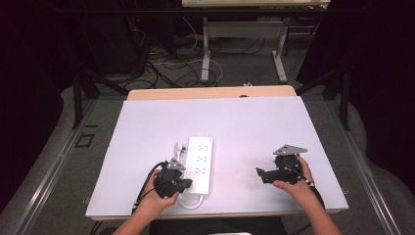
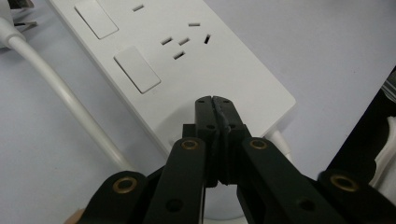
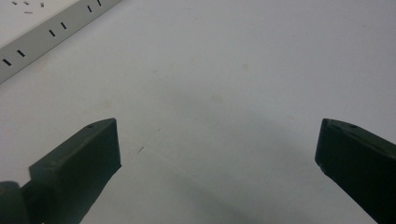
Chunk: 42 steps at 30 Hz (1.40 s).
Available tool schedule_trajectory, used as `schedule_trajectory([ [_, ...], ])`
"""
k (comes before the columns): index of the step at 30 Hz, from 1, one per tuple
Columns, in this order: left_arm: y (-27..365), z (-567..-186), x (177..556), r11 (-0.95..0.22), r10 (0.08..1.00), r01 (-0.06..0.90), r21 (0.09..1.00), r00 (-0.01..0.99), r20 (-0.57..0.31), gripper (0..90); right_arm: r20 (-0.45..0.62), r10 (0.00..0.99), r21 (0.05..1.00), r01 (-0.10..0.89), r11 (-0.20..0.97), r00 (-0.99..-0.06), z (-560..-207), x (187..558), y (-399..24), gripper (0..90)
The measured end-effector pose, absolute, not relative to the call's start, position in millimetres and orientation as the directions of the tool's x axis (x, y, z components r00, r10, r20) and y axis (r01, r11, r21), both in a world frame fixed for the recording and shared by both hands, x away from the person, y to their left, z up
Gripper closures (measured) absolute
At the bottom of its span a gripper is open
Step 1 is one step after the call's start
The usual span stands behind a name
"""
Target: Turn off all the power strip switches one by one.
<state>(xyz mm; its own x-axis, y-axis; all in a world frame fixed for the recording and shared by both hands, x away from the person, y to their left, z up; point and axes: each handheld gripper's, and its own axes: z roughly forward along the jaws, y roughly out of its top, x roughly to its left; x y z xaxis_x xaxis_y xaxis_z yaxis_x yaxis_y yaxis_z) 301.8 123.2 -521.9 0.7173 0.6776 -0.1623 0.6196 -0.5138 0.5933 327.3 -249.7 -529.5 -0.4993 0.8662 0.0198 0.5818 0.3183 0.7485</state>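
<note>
High view first: nearest me, my left gripper [image 1: 183, 185] sits at the near end of the white power strip [image 1: 200, 161], its jaws pressed together with nothing between them, tips over the strip's near end in the left gripper view. My right gripper [image 1: 260, 174] rests well apart to the right, jaws spread over bare table [image 1: 254, 122]. The strip lies lengthwise left of the table's centre, its white cable [image 1: 188, 201] looping at the near end, a plug [image 1: 180, 147] just beside its far left.

power strip [image 3: 28, 44] cut off; cable [image 2: 65, 93] too
</note>
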Motion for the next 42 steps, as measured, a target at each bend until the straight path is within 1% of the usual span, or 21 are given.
schedule_trajectory([
  [3, 123, -522, 302, -0.530, 0.670, 0.618, 0.580, 0.725, -0.161, 90.0, 0.022, 0.866, 0.748, 0.583, 0.317, -0.499, -530, 327, -250, 0.0],
  [8, 121, -523, 302, -0.547, 0.673, 0.609, 0.574, 0.728, -0.131, 90.0, 0.018, 0.867, 0.747, 0.583, 0.319, -0.498, -530, 328, -250, 0.0],
  [15, 122, -523, 301, -0.516, 0.685, 0.613, 0.598, 0.715, -0.142, 90.0, 0.023, 0.867, 0.749, 0.582, 0.315, -0.499, -530, 327, -250, 0.0],
  [17, 126, -522, 303, -0.500, 0.693, 0.633, 0.592, 0.702, -0.165, 90.0, 0.019, 0.867, 0.751, 0.579, 0.316, -0.498, -530, 328, -250, 0.0],
  [21, 132, -522, 304, -0.457, 0.704, 0.651, 0.606, 0.682, -0.201, 90.0, 0.025, 0.868, 0.753, 0.580, 0.310, -0.496, -530, 328, -251, 0.0],
  [27, 138, -516, 306, -0.441, 0.713, 0.648, 0.622, 0.673, -0.197, 90.0, 0.030, 0.872, 0.751, 0.586, 0.303, -0.489, -530, 328, -252, 0.0],
  [28, 138, -516, 306, -0.428, 0.717, 0.655, 0.623, 0.665, -0.207, 90.0, 0.025, 0.871, 0.755, 0.581, 0.305, -0.490, -530, 328, -252, 0.0],
  [29, 139, -515, 307, -0.436, 0.717, 0.649, 0.623, 0.669, -0.195, 90.0, 0.029, 0.870, 0.754, 0.582, 0.304, -0.492, -530, 329, -253, 0.0],
  [30, 139, -514, 307, -0.432, 0.721, 0.654, 0.621, 0.664, -0.199, 90.0, 0.033, 0.871, 0.754, 0.584, 0.301, -0.491, -530, 328, -252, 0.0],
  [31, 138, -514, 306, -0.403, 0.735, 0.673, 0.620, 0.642, -0.218, 90.0, 0.033, 0.871, 0.755, 0.584, 0.300, -0.490, -530, 329, -253, 0.0],
  [34, 140, -512, 309, -0.417, 0.733, 0.663, 0.622, 0.650, -0.202, 90.0, 0.036, 0.873, 0.756, 0.584, 0.295, -0.487, -530, 329, -253, 0.0],
  [37, 139, -509, 309, -0.388, 0.749, 0.677, 0.625, 0.627, -0.215, 90.0, 0.040, 0.875, 0.756, 0.587, 0.289, -0.483, -529, 329, -253, 0.0],
  [38, 140, -508, 311, -0.406, 0.743, 0.664, 0.629, 0.640, -0.196, 90.0, 0.041, 0.874, 0.756, 0.587, 0.289, -0.484, -529, 329, -253, 0.0],
  [42, 137, -504, 316, -0.400, 0.748, 0.661, 0.634, 0.636, -0.191, 90.0, 0.035, 0.873, 0.760, 0.580, 0.293, -0.486, -529, 329, -255, 0.0],
])
